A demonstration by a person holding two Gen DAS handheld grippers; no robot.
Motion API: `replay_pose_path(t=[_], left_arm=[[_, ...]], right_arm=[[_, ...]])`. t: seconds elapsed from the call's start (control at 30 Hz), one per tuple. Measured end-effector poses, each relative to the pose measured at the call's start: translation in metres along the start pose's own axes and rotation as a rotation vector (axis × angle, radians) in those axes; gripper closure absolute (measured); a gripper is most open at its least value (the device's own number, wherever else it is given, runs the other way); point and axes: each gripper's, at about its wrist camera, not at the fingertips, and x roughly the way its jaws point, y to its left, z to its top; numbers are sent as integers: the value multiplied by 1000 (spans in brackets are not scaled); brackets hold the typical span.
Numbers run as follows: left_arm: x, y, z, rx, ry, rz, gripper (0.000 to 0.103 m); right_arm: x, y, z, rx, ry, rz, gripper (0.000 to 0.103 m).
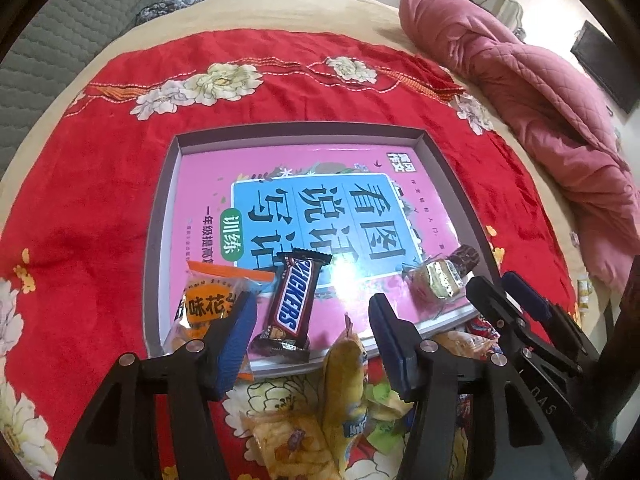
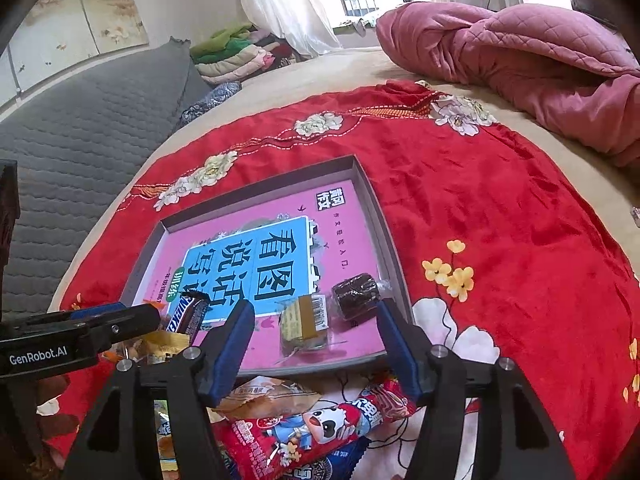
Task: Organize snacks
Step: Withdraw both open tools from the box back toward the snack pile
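Left wrist view, orange snack packet [image 1: 208, 304] at the tray's [image 1: 168, 216] near-left corner, left gripper [image 1: 312, 316] parted around a loose Snickers bar [image 1: 290, 304], gold-wrapped cake [image 1: 436, 284] near-right, right gripper [image 1: 496, 288] agape, empty.

You have a red cloth [image 1: 100, 208] before you, patterned with white and cream peonies, small yellow blossoms and an orange stitched band along its far side. The grey-walled box [image 1: 176, 184] on it holds a pink book cover [image 1: 208, 184] with a sky-blue panel, black characters and a green label. Near its left corner lies an orange-and-clear packet [image 1: 208, 304]; right of it, a brown Snickers bar [image 1: 290, 304] with white and blue lettering. At the right sit a gold-labelled cake [image 2: 306, 328] and a dark brown one [image 2: 354, 290]. Nearer you, a red wrapper [image 2: 320, 428] shows a cartoon figure. Your grippers' pads [image 1: 236, 344] are blue on black frames. The far quilt [image 2: 520, 56] is dusty pink.
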Motion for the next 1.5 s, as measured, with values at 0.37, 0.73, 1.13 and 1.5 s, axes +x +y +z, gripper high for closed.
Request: replay_pose_path(t=[0.37, 0.73, 1.13, 1.5], left_arm=[[-17, 3, -8, -3, -22, 11, 43], [-35, 2, -19, 15, -43, 19, 43], [-58, 3, -30, 35, -68, 49, 43], [-67, 6, -45, 38, -57, 33, 43]], right_arm=[[-13, 2, -2, -14, -17, 3, 36], [-30, 9, -6, -40, -31, 14, 26], [-45, 20, -10, -66, -43, 4, 18], [-58, 25, -14, -75, -43, 8, 17]])
